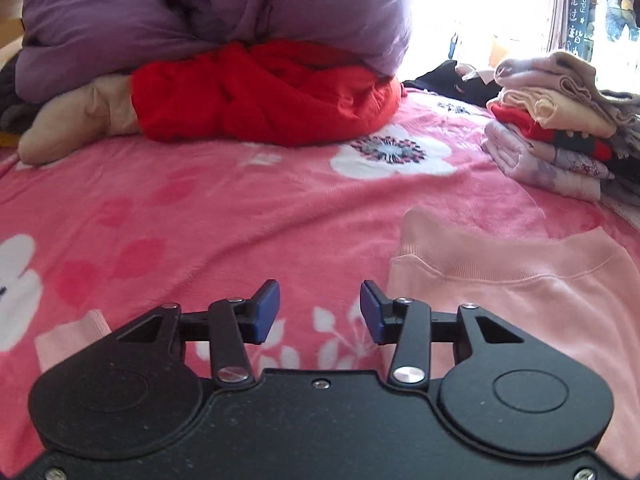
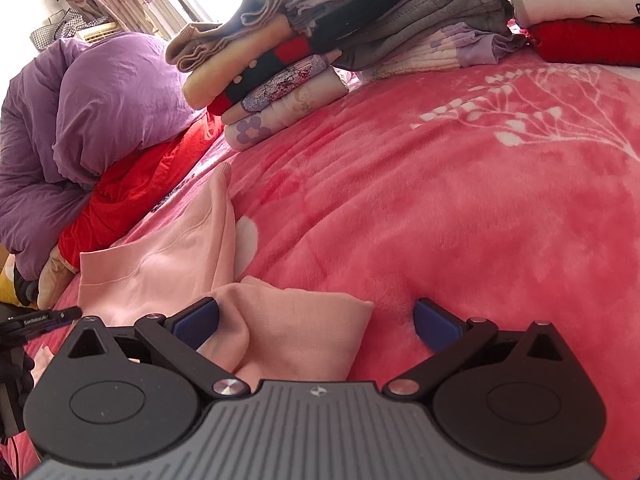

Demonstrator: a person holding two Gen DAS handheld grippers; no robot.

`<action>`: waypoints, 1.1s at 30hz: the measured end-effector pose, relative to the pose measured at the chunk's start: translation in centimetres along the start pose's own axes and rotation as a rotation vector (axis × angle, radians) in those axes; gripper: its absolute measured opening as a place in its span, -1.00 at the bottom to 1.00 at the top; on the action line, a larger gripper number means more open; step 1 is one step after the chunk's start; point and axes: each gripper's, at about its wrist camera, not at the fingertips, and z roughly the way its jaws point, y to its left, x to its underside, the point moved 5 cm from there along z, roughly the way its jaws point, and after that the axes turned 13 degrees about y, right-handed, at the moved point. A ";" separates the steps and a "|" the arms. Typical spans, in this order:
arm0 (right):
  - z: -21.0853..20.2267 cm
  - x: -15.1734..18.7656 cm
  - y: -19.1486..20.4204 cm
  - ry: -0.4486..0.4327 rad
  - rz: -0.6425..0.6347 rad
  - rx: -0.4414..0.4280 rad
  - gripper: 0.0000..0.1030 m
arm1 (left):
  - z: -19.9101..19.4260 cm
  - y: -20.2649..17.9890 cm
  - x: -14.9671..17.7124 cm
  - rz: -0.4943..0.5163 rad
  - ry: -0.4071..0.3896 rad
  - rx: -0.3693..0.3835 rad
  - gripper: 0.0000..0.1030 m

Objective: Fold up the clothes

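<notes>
A pale pink sweatshirt (image 1: 520,300) lies flat on the pink floral blanket (image 1: 240,208), to the right of my left gripper (image 1: 320,312). That gripper is open and empty, low over bare blanket; a pink cuff (image 1: 76,336) lies at its left. In the right wrist view the sweatshirt (image 2: 168,264) lies left of centre, with a folded sleeve (image 2: 296,332) between the jaws of my right gripper (image 2: 316,324). The right gripper is wide open, its left pad (image 2: 196,322) touching the cloth.
A stack of folded clothes (image 1: 560,136) stands at the far right, also in the right wrist view (image 2: 280,72). A purple duvet (image 1: 200,12) rests on a red garment (image 1: 260,92) at the back. The blanket (image 2: 460,200) is bare on the right. The other gripper (image 2: 36,320) shows at the left edge.
</notes>
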 end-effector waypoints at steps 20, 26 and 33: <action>-1.5 1.3 -0.9 0.019 0.181 -0.174 -0.73 | -7.2 -10.1 5.6 0.125 -0.031 0.252 -0.17; -6.6 0.2 2.4 -0.163 0.032 -0.065 -0.75 | -9.4 -11.0 7.1 0.100 -0.044 0.279 -0.16; -4.2 3.8 13.5 -0.109 -0.701 0.294 -0.66 | -7.8 -9.9 7.1 0.051 -0.033 0.266 -0.16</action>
